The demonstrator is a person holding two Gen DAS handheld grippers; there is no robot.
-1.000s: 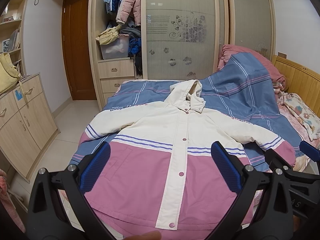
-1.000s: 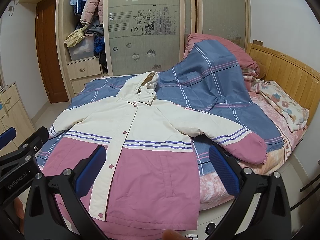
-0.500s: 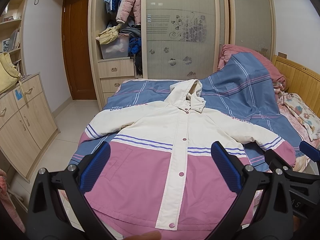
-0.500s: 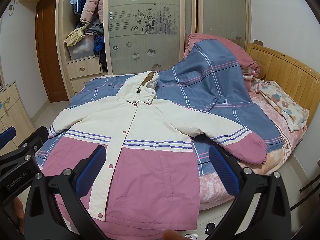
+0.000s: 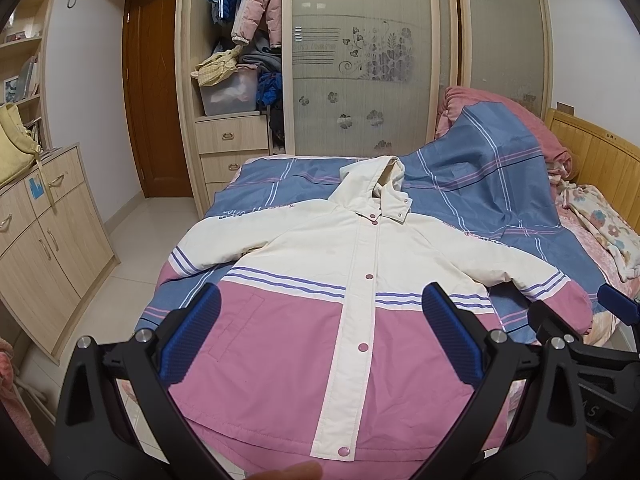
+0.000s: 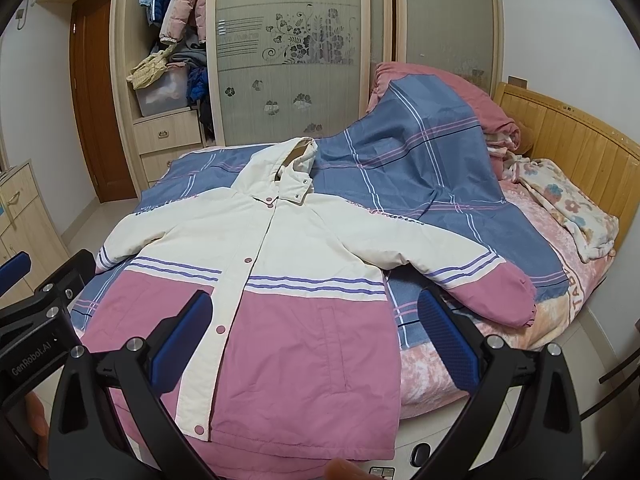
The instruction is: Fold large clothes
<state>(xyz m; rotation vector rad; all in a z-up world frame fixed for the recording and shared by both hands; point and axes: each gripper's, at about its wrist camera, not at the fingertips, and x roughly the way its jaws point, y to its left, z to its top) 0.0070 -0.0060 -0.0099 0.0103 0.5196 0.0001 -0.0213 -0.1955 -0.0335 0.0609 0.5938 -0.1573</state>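
A cream and pink hooded jacket (image 5: pixel 352 280) lies flat and buttoned on the bed, hood away from me, both sleeves spread out. It also shows in the right wrist view (image 6: pixel 280 280). My left gripper (image 5: pixel 320 320) is open and empty, held above the jacket's pink lower half. My right gripper (image 6: pixel 312 328) is open and empty, above the jacket's lower right side. The right gripper's body shows at the right edge of the left wrist view (image 5: pixel 580 344); the left gripper's body shows at the left edge of the right wrist view (image 6: pixel 36 320).
The bed has a blue plaid cover (image 5: pixel 480 184) heaped at the back right, with a floral blanket (image 6: pixel 568 204) by the wooden headboard (image 6: pixel 568 136). A wardrobe (image 5: pixel 360 60) stands behind the bed. A low cabinet (image 5: pixel 44 232) stands on the left, across a strip of tiled floor (image 5: pixel 132 240).
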